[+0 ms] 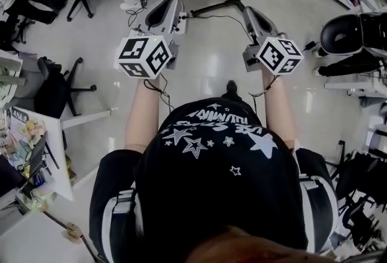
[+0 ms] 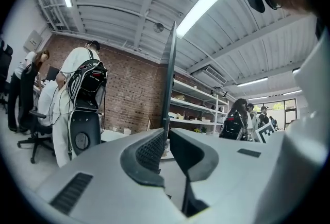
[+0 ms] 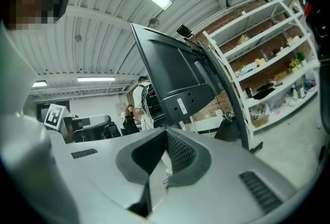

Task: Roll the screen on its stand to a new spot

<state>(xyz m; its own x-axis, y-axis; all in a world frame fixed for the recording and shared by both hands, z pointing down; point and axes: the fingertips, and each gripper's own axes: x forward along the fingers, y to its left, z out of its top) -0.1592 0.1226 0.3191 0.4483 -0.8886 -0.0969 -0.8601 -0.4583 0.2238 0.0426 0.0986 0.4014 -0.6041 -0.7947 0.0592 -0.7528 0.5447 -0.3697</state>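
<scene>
1. Screen (image 3: pixel 170 71): it stands ahead of the person on its stand (image 3: pixel 231 100). The right gripper view shows its back, and the left gripper view shows it thin and edge-on. In the head view the stand's dark feet rest on the floor (image 1: pixel 205 68), beyond both gripper tips.
2. Contact: neither gripper touches the screen or the stand; both are held level in front of the person and apart from it.
3. Left gripper (image 2: pixel 167 135): its jaws are drawn in to a narrow slit with nothing pinched. The screen's edge only lines up behind that slit.
4. Right gripper (image 3: pixel 166 133): its jaw tips meet and it is empty, pointing toward the screen's back and the stand's curved pole.
5. Progress: by my reading the rolling has not begun and this is the approach.
6. Left to do, as I judge it: come up to the stand, take hold of the pole or the screen's edge, push it across the floor to the new spot, and let go.
7. Surroundings: shelves (image 3: pixel 268 48) stand to the screen's right, and an office chair (image 1: pixel 66 89) is off to the person's left, so the route will need some care.
</scene>
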